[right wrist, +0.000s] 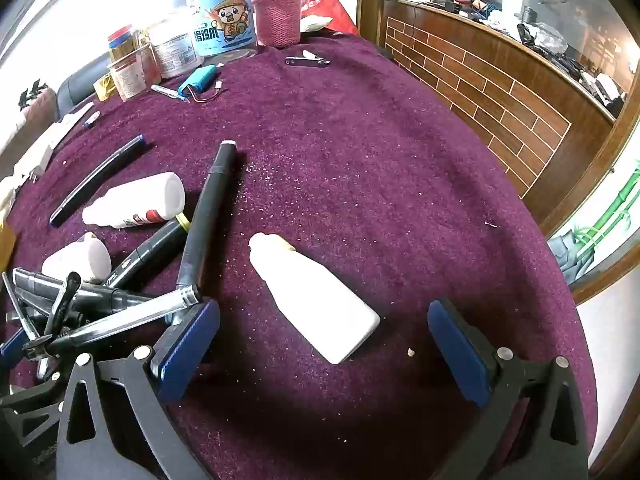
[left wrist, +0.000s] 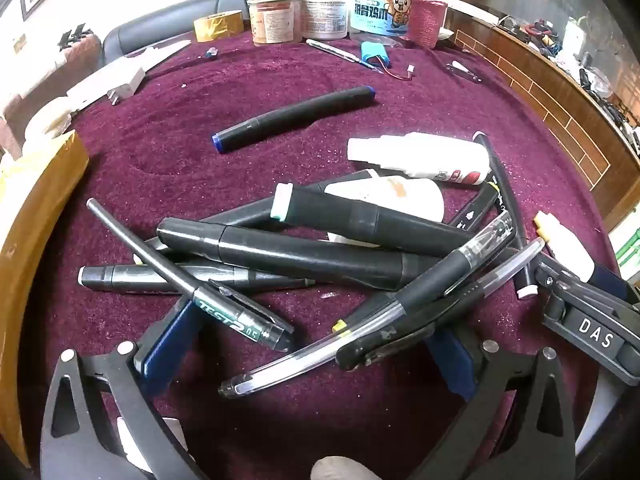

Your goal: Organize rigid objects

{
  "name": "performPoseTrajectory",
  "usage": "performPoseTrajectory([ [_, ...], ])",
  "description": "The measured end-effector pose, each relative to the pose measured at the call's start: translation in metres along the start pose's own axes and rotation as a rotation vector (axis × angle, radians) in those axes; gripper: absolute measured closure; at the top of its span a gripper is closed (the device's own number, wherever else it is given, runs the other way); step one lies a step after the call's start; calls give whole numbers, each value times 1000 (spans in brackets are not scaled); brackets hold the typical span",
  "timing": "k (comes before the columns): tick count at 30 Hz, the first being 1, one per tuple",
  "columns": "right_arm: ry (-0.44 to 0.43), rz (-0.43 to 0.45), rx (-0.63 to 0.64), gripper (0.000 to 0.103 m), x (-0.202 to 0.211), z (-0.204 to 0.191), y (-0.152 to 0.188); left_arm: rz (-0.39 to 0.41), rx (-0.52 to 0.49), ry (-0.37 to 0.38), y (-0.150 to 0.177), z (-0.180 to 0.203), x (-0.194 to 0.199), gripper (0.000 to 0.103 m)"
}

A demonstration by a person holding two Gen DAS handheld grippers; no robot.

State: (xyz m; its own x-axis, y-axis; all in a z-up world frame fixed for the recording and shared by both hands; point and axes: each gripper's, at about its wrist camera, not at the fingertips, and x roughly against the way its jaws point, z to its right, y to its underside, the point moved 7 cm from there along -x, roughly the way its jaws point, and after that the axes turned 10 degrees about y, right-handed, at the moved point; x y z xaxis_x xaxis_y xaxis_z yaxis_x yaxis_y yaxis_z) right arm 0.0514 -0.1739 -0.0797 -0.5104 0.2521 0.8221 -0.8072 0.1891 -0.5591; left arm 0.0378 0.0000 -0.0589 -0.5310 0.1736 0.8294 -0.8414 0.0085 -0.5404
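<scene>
Left wrist view: the left hand-held gripper (left wrist: 308, 344) stands spread wide over a crossed pile of black pens (left wrist: 304, 252) on the purple tabletop (left wrist: 180, 128). Right of that pile, a white bottle (right wrist: 316, 300) lies flat between the right hand-held gripper's (right wrist: 324, 344) spread fingers, untouched.

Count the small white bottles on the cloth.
3: plain bottle before the right claw; red-labelled bottle beside the pen pile; third bottle half under it. More may hide.
</scene>
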Motion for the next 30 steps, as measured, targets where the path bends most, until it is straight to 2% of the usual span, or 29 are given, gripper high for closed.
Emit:
performPoseTrajectory([
  [30,-3,0,-2,1,0,0,0,0,0,0,0,0,0,0],
])
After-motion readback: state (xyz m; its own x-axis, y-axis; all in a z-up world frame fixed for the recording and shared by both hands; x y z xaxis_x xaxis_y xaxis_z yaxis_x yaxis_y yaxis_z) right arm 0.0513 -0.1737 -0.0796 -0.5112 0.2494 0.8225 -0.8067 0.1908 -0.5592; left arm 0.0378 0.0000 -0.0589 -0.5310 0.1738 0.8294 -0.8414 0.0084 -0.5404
